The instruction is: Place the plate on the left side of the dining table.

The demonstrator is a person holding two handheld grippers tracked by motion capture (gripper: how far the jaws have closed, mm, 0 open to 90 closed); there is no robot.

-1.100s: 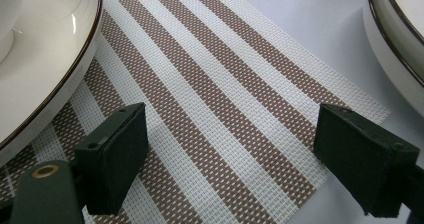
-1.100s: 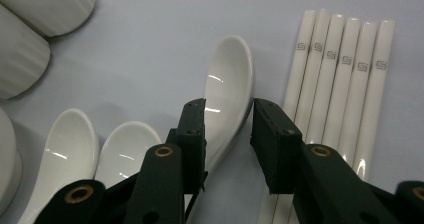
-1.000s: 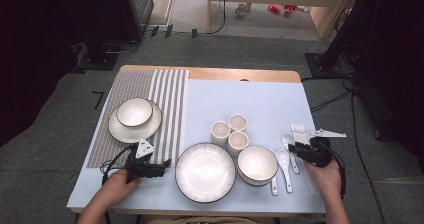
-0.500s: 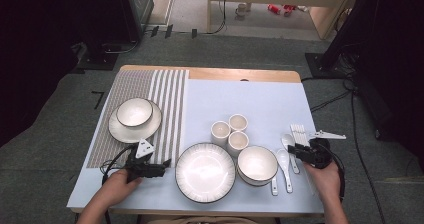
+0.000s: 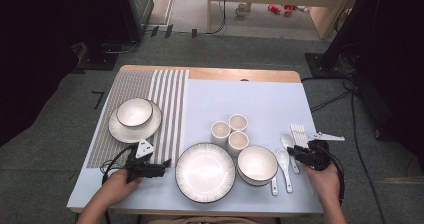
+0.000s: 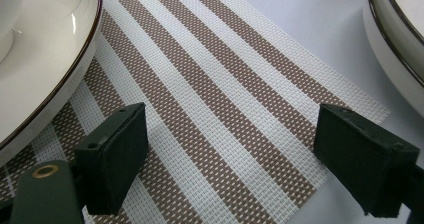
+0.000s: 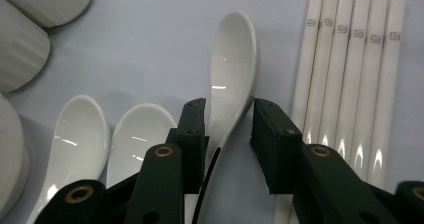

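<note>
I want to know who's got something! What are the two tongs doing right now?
Left tongs: open, holding nothing, above the striped mat.
Right tongs: closed on a white spoon.

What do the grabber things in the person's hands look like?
Each hand-held gripper is black, with two chunky, blocky jaws. The left hand-held gripper carries a grey three-cornered plate on top and trails a black cable. The right hand-held gripper has a grey plate too, with a black cable looping near the wrist. Close up, small brass-coloured rings sit on the jaw arms. No sleeves reach the forearms.
</note>
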